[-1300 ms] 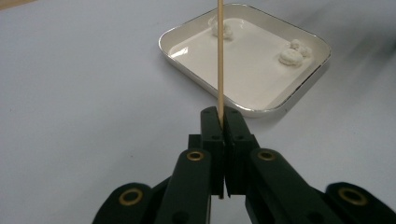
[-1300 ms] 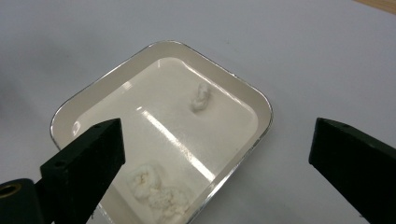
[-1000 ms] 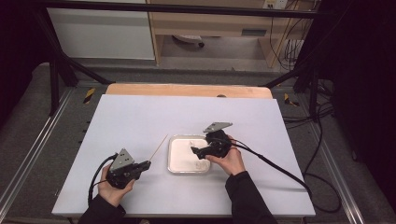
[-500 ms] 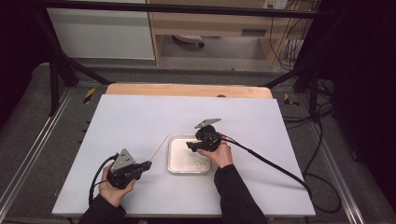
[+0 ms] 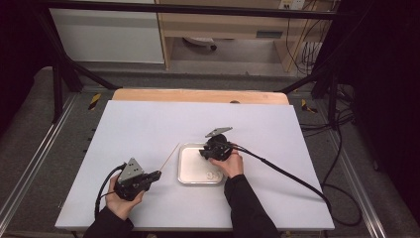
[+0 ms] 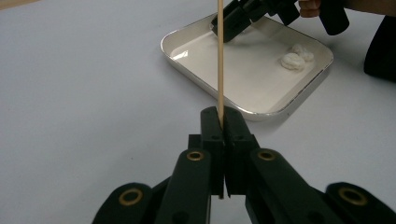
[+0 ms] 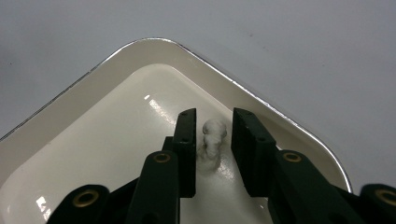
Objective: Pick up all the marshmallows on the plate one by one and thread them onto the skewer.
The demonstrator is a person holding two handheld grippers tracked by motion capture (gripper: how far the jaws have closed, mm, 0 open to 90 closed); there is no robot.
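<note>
Two white lumps [image 6: 295, 57] lie in tray [image 5: 187, 174]; a third [image 7: 212, 140] apart.

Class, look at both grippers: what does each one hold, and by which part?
The left gripper clamps a thin wooden stick at its near end. The right gripper has been closing around a white lump in the tray, pads not yet pressing it.

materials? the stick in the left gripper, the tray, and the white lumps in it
Stick: looks like wood or bamboo, pale tan, matte, thin and straight.
Tray: likely enamelled or coated metal, glossy cream inside with sharp highlights and a bright silvery rim; glazed ceramic can't be ruled out.
White lumps: soft and fluffy-looking, matte, irregular, maybe cotton or marshmallow; can't tell which. One sits between the right gripper's jaws.
</note>
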